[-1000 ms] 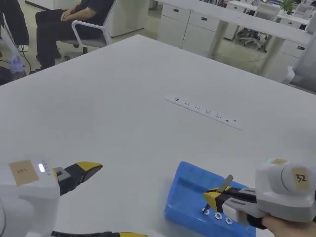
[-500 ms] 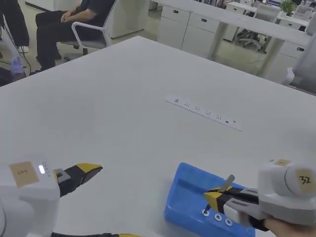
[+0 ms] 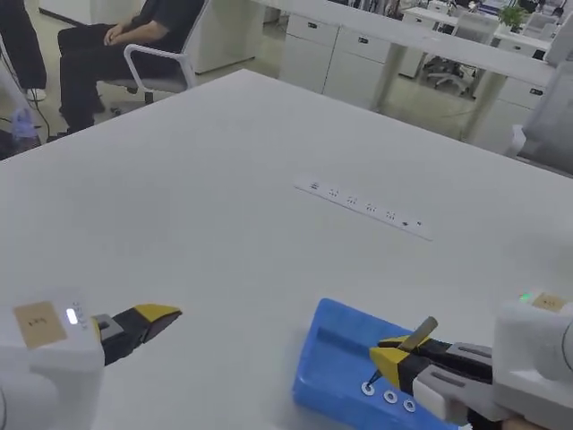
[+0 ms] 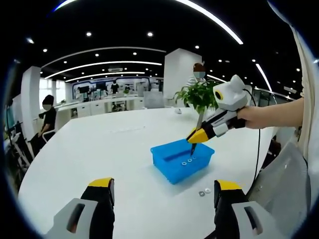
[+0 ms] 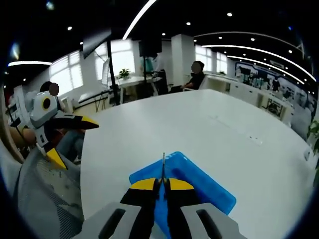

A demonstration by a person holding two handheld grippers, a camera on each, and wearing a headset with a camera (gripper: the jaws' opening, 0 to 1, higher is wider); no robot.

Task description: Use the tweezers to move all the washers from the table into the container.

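Tweezers (image 5: 163, 164) largely hidden, pinched in right tongs (image 5: 162, 183)

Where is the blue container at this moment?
In the head view the blue container sits on the white table at the bottom, right of centre, beneath the tweezers in the right gripper.

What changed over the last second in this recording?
Nothing clearly moved; the head camera shifted slightly. The right gripper stays shut on the tweezers, tip down over three washers in the blue container. The left gripper stays open, off to the side.
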